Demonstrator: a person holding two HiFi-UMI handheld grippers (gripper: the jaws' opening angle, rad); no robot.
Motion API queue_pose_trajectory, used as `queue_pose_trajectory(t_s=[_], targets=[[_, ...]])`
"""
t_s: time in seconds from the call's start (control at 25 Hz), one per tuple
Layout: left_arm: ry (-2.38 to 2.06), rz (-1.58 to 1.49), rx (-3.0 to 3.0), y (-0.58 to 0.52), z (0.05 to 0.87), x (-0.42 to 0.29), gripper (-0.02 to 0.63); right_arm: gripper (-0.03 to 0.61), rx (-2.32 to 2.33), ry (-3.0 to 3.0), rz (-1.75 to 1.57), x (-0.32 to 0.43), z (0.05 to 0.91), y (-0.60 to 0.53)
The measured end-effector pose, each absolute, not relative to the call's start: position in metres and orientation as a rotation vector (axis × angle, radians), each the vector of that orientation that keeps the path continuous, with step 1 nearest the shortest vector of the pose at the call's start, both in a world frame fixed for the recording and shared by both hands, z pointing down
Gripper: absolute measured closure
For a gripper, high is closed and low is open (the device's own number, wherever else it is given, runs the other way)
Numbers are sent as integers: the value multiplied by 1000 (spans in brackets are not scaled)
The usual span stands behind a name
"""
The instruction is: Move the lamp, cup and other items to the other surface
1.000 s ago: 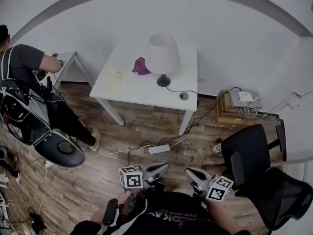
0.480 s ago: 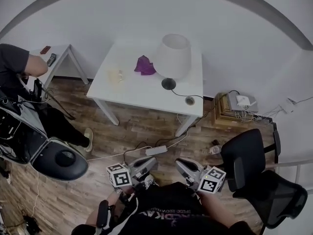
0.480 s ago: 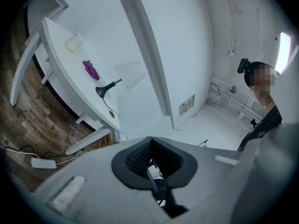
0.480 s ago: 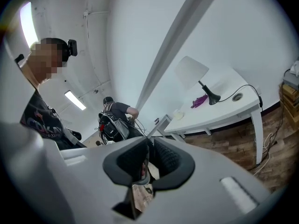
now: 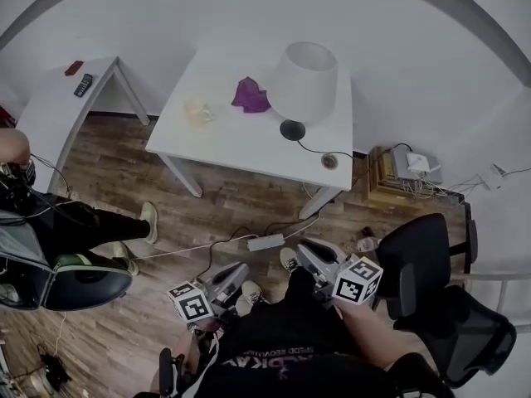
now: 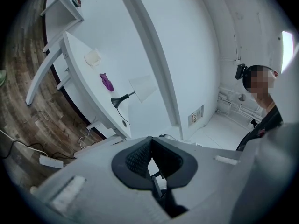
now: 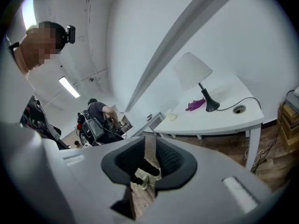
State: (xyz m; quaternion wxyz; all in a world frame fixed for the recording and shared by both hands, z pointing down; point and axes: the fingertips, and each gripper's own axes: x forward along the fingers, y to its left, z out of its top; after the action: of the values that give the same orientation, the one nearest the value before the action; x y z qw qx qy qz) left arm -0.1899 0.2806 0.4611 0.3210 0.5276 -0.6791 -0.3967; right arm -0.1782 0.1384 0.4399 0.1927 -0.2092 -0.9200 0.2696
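Note:
A white-shaded lamp (image 5: pixel 303 81) on a black base stands on the white table (image 5: pixel 241 143), with a purple item (image 5: pixel 250 96) and a pale cup (image 5: pixel 197 111) to its left. Both grippers hang low over the floor, well short of the table. My left gripper (image 5: pixel 235 270) looks shut, its pads meeting at the tips (image 6: pixel 150 143) with nothing held. My right gripper (image 5: pixel 305 249) is open; its jaws have just been opening and only floor shows between them (image 7: pixel 150 146). Both gripper views show the lamp (image 7: pixel 192 71), purple item (image 7: pixel 196 105) and cup (image 6: pixel 92 58) far ahead.
A smaller white side table (image 5: pixel 54 110) at far left carries a remote (image 5: pixel 83 84). A power strip (image 5: pixel 265 242) and cables lie on the wood floor before the table. A black office chair (image 5: pixel 423 272) stands at right. Another person sits at the left edge (image 5: pixel 33 222).
The table and side table have come fuller into the head view. Both grippers have shifted left in the frame, the right one also upward. The person at left has slid mostly out of the frame.

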Motion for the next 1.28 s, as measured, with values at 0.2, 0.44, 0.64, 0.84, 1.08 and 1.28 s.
queue_pose_trajectory(t_s=[0.2,0.44,0.64,0.84,1.08,1.28], targets=[[-1932,-1096,1287,297,453,-215,615,488,-511,-2624,580,-223,453,96],[-2031,-1154,1171,291,449,-235,615,465,-405,-2684,297,-303,475,30],[-2092,-1146,1101,284,449,-242,615,447,-295,-2724,-15,-374,500,-15],[-2131,-1154,996,287,453,-242,615,431,-292,-2699,-121,-436,528,-34],[-2138,-1132,893,285,463,-233,615,385,-298,-2693,-180,-497,546,-47],[-2126,-1151,791,287,478,-225,615,369,-351,-2708,-179,-533,554,-47]])
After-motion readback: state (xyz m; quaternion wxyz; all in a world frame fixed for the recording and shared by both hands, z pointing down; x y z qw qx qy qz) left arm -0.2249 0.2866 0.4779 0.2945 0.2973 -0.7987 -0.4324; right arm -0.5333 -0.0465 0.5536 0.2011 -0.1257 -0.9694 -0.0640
